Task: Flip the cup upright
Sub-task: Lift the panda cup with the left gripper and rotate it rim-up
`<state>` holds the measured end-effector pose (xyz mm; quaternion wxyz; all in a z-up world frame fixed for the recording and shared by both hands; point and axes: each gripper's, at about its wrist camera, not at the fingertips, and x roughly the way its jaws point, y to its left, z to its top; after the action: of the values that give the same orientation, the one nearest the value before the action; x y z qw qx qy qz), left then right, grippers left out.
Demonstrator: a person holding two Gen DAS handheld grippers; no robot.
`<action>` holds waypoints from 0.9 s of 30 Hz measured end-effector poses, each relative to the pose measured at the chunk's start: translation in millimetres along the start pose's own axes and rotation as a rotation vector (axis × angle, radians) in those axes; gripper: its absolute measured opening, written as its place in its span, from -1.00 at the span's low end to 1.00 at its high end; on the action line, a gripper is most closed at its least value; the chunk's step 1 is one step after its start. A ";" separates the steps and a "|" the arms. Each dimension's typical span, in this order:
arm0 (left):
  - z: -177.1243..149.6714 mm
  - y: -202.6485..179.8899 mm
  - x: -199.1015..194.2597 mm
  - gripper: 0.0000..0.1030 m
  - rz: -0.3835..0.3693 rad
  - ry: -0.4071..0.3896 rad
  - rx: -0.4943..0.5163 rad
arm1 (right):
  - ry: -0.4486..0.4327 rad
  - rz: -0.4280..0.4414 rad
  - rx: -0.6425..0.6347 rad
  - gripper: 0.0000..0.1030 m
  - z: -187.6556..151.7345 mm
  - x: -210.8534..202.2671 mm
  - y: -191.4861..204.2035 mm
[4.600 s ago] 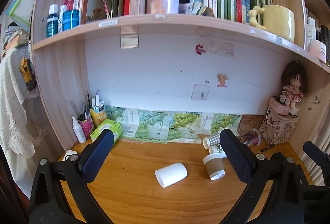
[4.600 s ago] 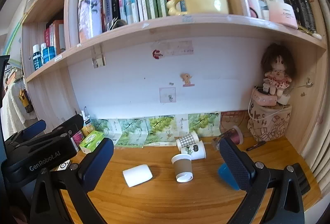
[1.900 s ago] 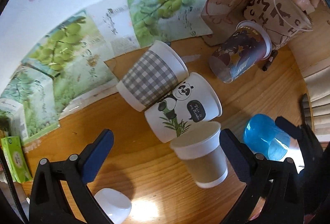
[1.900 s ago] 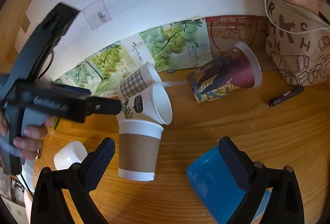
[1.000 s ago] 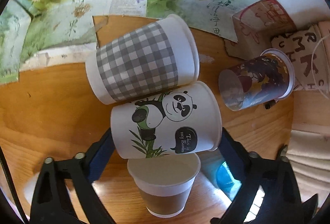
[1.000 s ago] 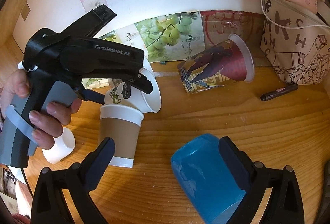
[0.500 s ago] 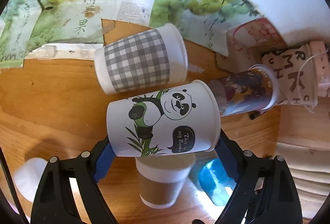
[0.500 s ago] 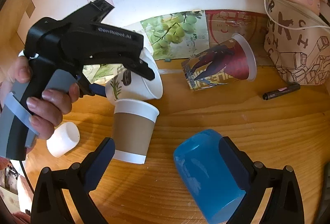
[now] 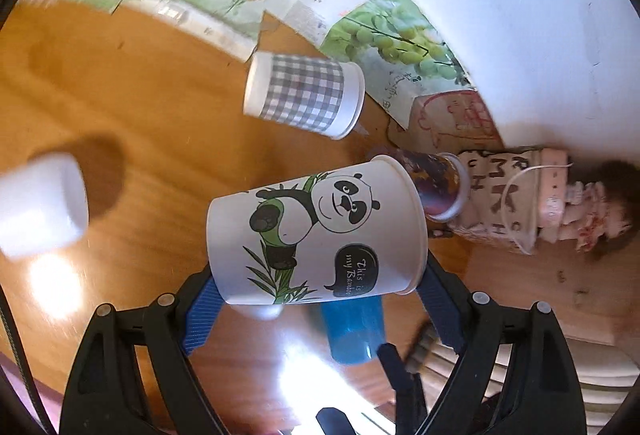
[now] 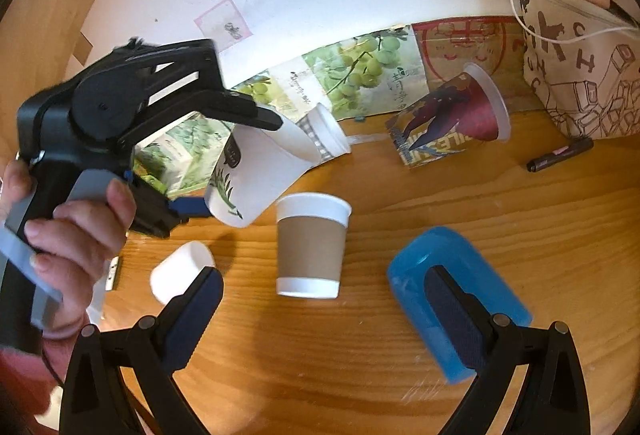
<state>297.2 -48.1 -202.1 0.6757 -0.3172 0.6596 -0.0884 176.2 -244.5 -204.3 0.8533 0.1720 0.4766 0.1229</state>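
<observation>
My left gripper (image 9: 316, 287) is shut on the white panda paper cup (image 9: 316, 231) and holds it in the air above the desk, tilted, rim to the right. In the right wrist view the same panda cup (image 10: 260, 179) hangs between the left gripper's fingers (image 10: 248, 115), above the brown-sleeved cup (image 10: 312, 243). My right gripper (image 10: 324, 299) is open and empty, low over the desk front, with a blue plastic cup (image 10: 452, 287) lying by its right finger.
A grey checked cup (image 9: 304, 95) and a dark printed cup (image 10: 452, 119) lie on their sides near the wall. A small white cup (image 10: 180, 271) lies at the left. A patterned bag (image 10: 580, 75) and a black marker (image 10: 560, 155) are at the right.
My left gripper has lifted the panda cup off the desk and away from the checked cup, turning as it rises. The right gripper has stayed about where it was.
</observation>
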 end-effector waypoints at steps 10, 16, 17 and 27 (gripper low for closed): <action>-51.1 54.0 -11.2 0.73 -0.071 0.022 -0.210 | 0.026 0.022 0.024 0.97 -25.8 -21.8 1.8; -82.8 100.0 -1.5 0.73 -0.089 0.062 -0.347 | 0.052 0.015 0.115 0.97 -39.7 -27.8 -7.7; -88.4 107.7 1.0 0.73 -0.093 0.070 -0.371 | 0.054 0.007 0.124 0.97 -41.6 -27.8 -8.2; -119.9 144.1 10.7 0.73 -0.069 0.089 -0.477 | 0.140 0.005 0.120 0.97 -72.1 -11.6 8.5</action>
<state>141.7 21.6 -281.1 0.5486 -0.4858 0.6797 0.0328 108.1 -228.4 -227.0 0.8058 0.2152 0.5410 0.1081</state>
